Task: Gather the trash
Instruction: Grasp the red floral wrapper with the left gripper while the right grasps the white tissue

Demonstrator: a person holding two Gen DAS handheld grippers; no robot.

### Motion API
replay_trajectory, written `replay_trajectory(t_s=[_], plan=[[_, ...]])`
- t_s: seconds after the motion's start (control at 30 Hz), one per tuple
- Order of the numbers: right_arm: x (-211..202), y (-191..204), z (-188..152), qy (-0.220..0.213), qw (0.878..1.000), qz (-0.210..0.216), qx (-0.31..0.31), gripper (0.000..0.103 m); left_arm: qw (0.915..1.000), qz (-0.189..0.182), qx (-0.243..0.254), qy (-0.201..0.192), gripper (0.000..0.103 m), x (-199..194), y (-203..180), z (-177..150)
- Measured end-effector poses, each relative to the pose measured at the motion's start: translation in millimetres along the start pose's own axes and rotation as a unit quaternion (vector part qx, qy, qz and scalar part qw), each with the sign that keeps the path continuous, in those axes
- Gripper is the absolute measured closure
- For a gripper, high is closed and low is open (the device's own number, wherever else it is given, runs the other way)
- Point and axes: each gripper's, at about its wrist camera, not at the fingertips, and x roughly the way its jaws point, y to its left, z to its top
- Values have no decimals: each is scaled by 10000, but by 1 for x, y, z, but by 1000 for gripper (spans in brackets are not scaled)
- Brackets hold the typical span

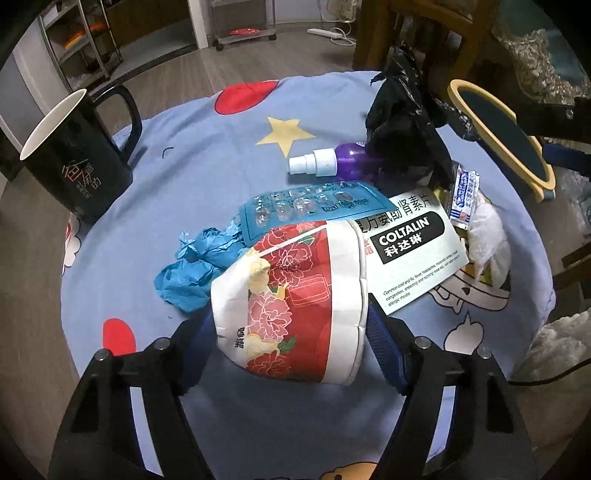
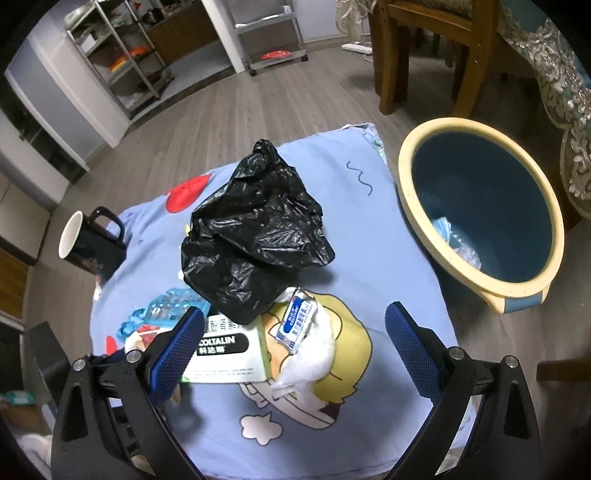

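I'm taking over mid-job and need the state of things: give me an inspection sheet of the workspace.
Surface: round table under a blue cartoon-print cloth.
Job's things: crushed red-and-white floral paper cup; crumpled blue glove; empty blue blister pack; white Coltalin medicine box; purple spray bottle; black plastic bag; small white-blue sachet on white tissue.
Bin: blue, cream-rimmed basket beside the table, some trash inside.
Clutter: black mug, upright.
Grippers: left gripper clamps the cup; right gripper open, empty.
Cables: white power strip on floor.
Surroundings: wooden chair, metal shelves.
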Motion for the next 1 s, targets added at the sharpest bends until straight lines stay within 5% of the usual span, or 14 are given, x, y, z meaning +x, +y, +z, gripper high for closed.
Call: replay_trajectory(t_s=[0.3,0.57,0.83,1.0], plan=[[10,-4,-3,211,9997,-132,-42,6,9993,120,96,-347,30,-22,-7,6],[59,-21,-29,1352,9903,-146,275,10,9993,71,46,-352,30,-21,-7,12],[78,-16,-46,1898,9818,-99,-13,78,9992,33,137,-382,30,-21,-12,14],[64,-18,-40,1575,9875,-94,7,86,9989,49,157,-436,30,-25,-14,15]])
